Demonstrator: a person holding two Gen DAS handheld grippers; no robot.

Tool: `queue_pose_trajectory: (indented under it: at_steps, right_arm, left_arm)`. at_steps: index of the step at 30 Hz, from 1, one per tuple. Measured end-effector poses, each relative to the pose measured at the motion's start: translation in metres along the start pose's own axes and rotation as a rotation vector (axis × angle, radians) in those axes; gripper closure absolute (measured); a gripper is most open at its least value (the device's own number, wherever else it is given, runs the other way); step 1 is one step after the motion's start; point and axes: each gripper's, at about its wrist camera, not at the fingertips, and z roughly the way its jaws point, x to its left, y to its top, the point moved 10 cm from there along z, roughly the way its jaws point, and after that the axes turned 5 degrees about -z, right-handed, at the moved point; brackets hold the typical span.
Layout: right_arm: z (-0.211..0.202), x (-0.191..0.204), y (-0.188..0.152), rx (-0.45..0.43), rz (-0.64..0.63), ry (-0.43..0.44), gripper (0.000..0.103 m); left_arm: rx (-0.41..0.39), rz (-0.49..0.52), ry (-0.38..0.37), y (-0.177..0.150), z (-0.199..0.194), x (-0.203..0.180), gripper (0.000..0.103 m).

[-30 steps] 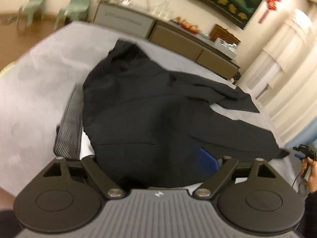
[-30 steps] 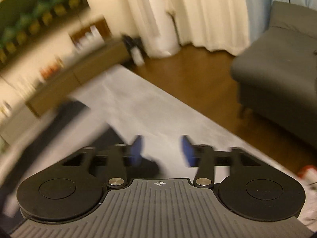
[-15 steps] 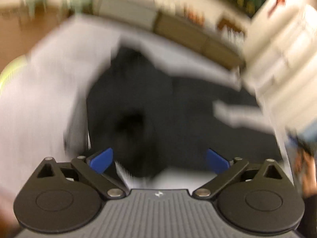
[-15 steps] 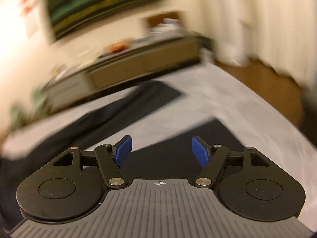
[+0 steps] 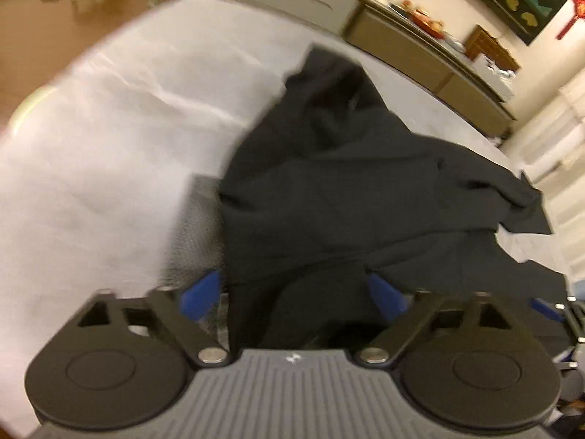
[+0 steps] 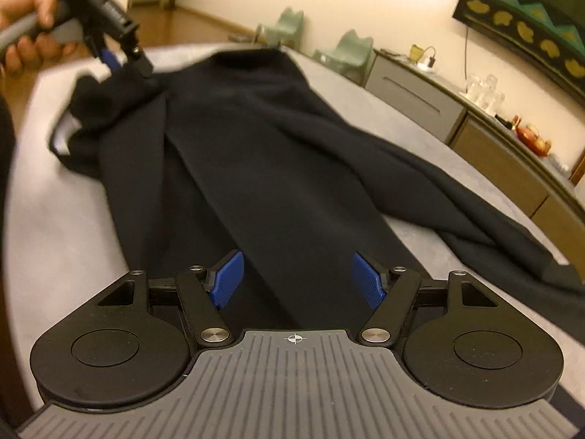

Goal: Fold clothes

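A black garment (image 5: 347,190) lies spread and rumpled on a grey-covered table (image 5: 109,128). It also shows in the right wrist view (image 6: 274,168), stretched long across the table (image 6: 65,226). My left gripper (image 5: 292,292) is open, its blue pads either side of a bunched fold at the garment's near edge. From the right wrist view the left gripper (image 6: 126,60) sits at the garment's far corner, touching the cloth. My right gripper (image 6: 298,280) is open, low over the garment's other end, nothing between its pads.
A long low sideboard (image 5: 420,44) with glasses and boxes runs along the wall behind the table; it also shows in the right wrist view (image 6: 457,117). Two small green chairs (image 6: 321,36) stand on the wooden floor. A textured dark mat (image 5: 193,226) lies under the garment's left edge.
The left gripper has opened and now straddles a fold of the garment. The right gripper swung round from the sofa side to face along the garment and opened wider.
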Motion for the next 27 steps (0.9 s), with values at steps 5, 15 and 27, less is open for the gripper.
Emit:
queue_pose_trajectory:
  at_steps: [5, 15, 27]
  right_arm:
    - [0.017, -0.011, -0.008, 0.071, -0.009, -0.056, 0.103]
    - [-0.034, -0.045, -0.015, 0.105, 0.046, -0.065, 0.101]
    - [-0.033, 0.014, -0.003, 0.006, 0.046, 0.072, 0.032]
  left_arm:
    - [-0.223, 0.084, -0.194, 0.055, -0.053, -0.049, 0.097]
    - [-0.141, 0.159, -0.348, 0.001, -0.145, -0.026, 0.087]
    - [-0.029, 0.043, -0.165, -0.009, -0.028, -0.025, 0.014]
